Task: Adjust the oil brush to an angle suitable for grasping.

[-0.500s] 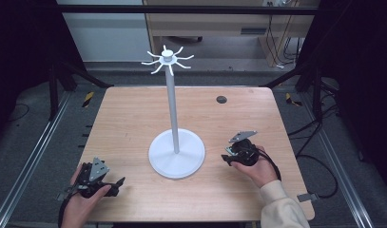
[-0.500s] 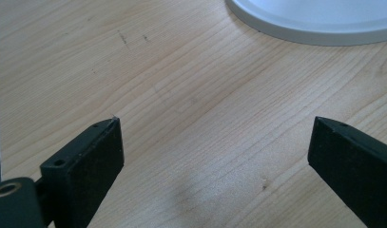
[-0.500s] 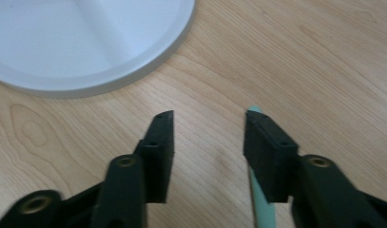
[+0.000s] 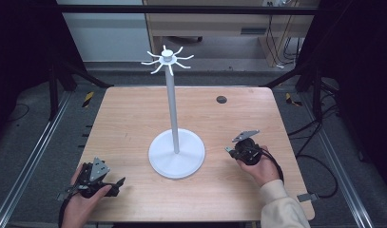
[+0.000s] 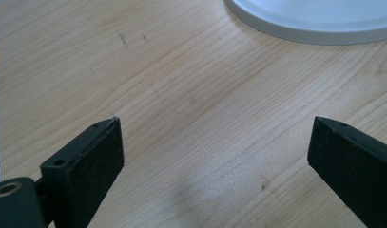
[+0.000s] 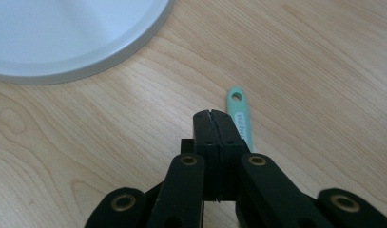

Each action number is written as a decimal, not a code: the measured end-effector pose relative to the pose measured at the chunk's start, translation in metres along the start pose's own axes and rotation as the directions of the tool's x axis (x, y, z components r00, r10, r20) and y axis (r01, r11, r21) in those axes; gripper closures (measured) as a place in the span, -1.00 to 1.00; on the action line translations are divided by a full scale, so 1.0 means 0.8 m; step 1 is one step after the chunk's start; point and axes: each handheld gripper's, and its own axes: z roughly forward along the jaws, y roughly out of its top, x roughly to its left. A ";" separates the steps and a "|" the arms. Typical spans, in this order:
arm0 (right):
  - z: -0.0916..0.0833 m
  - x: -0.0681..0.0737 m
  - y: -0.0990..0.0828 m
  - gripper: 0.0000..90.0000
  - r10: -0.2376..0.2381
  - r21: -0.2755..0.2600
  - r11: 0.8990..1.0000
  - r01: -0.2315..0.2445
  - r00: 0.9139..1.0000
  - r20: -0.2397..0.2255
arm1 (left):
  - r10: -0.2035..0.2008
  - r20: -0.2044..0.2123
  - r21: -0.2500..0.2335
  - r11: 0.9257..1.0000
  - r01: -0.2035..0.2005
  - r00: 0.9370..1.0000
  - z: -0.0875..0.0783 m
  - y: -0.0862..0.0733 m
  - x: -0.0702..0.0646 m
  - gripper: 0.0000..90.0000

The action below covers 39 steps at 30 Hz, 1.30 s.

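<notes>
The right gripper (image 6: pixel 215 116), centre of its own view, has its jaws pressed together, empty; a mint-green handle (image 6: pixel 240 116) lies just beside them. Low left in the high view, the left gripper (image 4: pixel 93 183) gapes wide over bare wooden table (image 5: pixel 196 95).

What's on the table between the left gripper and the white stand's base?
Nothing: bare wood from the left gripper to the base, in the left gripper view.
</notes>
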 end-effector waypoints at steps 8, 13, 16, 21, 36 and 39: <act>0.002 -0.007 -0.001 1.00 0.018 0.005 1.000 -0.018 1.000 0.010 | 0.003 -0.003 0.008 1.000 -0.003 1.000 0.000 0.000 0.001 -0.90; 0.013 -0.008 0.000 1.00 0.014 0.032 0.999 -0.014 1.000 0.006 | 0.001 -0.004 0.004 1.000 -0.001 1.000 0.000 0.000 -0.001 -0.90; 0.019 -0.009 0.001 1.00 0.013 0.044 0.999 -0.014 1.000 0.010 | 0.003 -0.002 0.006 1.000 -0.003 1.000 0.001 0.000 -0.001 -0.90; 0.034 -0.016 0.001 1.00 0.018 0.082 0.996 -0.020 1.000 0.019 | 0.005 -0.001 0.007 1.000 -0.005 1.000 0.002 0.000 -0.001 -0.90; 0.039 -0.015 0.007 1.00 -0.007 0.111 0.994 -0.002 0.997 0.083 | 0.007 -0.001 0.007 1.000 -0.007 1.000 0.001 0.000 -0.002 -0.90; 0.040 -0.016 0.008 1.00 -0.005 0.115 0.993 -0.007 0.994 0.106 | 0.010 0.001 0.011 1.000 -0.010 1.000 0.001 0.001 -0.002 -0.90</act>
